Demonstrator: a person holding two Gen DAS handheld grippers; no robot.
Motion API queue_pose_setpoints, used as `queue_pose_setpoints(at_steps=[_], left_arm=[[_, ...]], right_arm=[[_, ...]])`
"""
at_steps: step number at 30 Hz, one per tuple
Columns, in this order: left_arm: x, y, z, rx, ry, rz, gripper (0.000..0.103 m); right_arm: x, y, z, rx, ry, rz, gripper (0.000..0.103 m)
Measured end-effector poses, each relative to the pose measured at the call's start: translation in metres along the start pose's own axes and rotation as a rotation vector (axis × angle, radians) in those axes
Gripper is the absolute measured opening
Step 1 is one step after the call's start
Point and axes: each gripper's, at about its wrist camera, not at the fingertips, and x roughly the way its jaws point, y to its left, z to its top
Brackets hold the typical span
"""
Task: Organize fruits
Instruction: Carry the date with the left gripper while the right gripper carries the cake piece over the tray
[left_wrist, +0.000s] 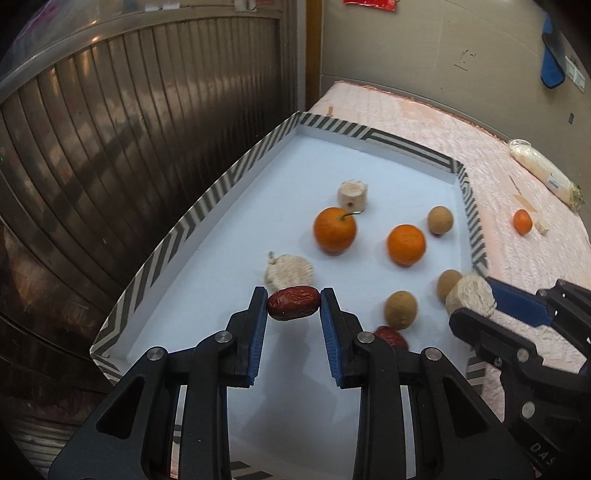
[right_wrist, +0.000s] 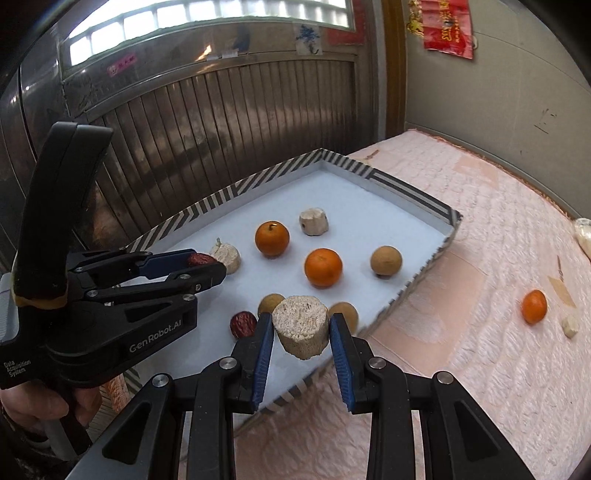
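My left gripper (left_wrist: 294, 301) is shut on a red date (left_wrist: 293, 303) and holds it above the white tray (left_wrist: 207, 206) with the striped rim. My right gripper (right_wrist: 301, 326) is shut on a pale cut cylinder piece (right_wrist: 301, 326) over the tray's right edge; this piece also shows in the left wrist view (left_wrist: 471, 295). In the tray lie two oranges (left_wrist: 335, 229) (left_wrist: 406, 245), three brown longans (left_wrist: 440, 220), two pale pieces (left_wrist: 352, 195) (left_wrist: 289, 271) and a second red date (left_wrist: 392, 336). The left gripper with its date shows in the right wrist view (right_wrist: 201, 260).
A small orange (right_wrist: 534, 306) and a small pale piece (right_wrist: 570, 325) lie on the pink quilted cover (right_wrist: 498, 258) right of the tray. A wrapped white vegetable (left_wrist: 545, 173) lies further back. A dark slatted shutter (left_wrist: 110, 147) stands left of the tray.
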Motion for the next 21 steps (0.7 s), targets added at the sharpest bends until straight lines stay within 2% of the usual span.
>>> queue_pose_setpoints(at_steps=[21], left_arm=[[0.017,0.009,-0.002,-0.011,0.038,0.003,0.028]], right_arm=[[0.046,0.011,0.033,-0.038,0.037,0.032,0.030]])
